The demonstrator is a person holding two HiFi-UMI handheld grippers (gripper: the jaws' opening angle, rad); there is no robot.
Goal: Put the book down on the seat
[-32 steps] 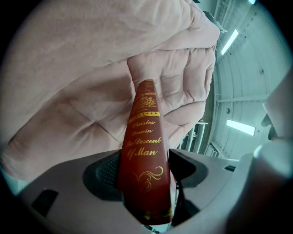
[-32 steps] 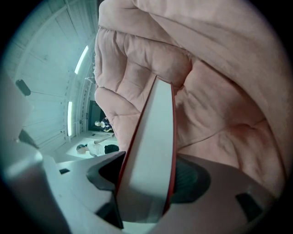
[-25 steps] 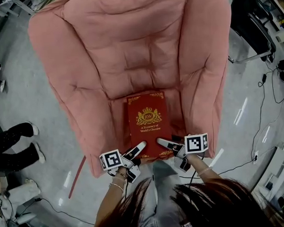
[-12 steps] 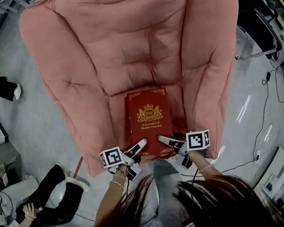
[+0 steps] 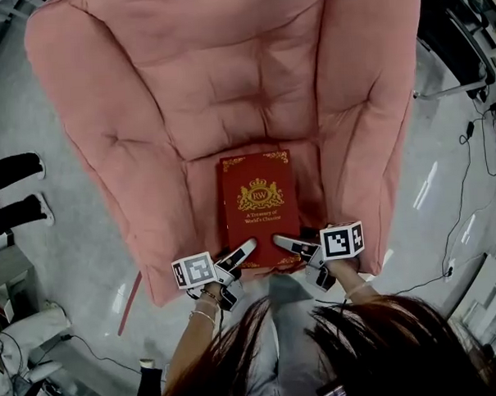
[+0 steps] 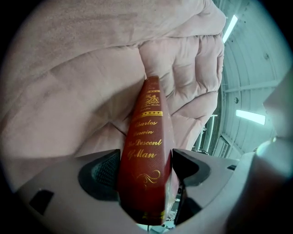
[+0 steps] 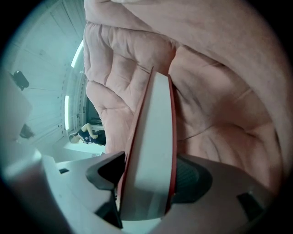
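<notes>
A red book (image 5: 260, 197) with gold print lies cover up on the front of the pink armchair's seat (image 5: 203, 207), its near end at the seat's front edge. My left gripper (image 5: 242, 255) straddles the near left corner. In the left gripper view the spine (image 6: 146, 151) stands between the jaws, which have just been opening; a thin gap shows at the right-hand pad. My right gripper (image 5: 287, 247) is at the near right corner. In the right gripper view its pads press on both covers beside the white page edge (image 7: 151, 151).
The armchair's padded arms (image 5: 369, 147) rise on both sides of the seat. A bystander's legs (image 5: 14, 191) stand on the floor at the left. A red stick (image 5: 129, 302) lies by the chair's front left. Cables (image 5: 469, 192) trail at the right.
The book and both grippers have sunk a little toward the seat front. The bystander's legs at the left have shifted.
</notes>
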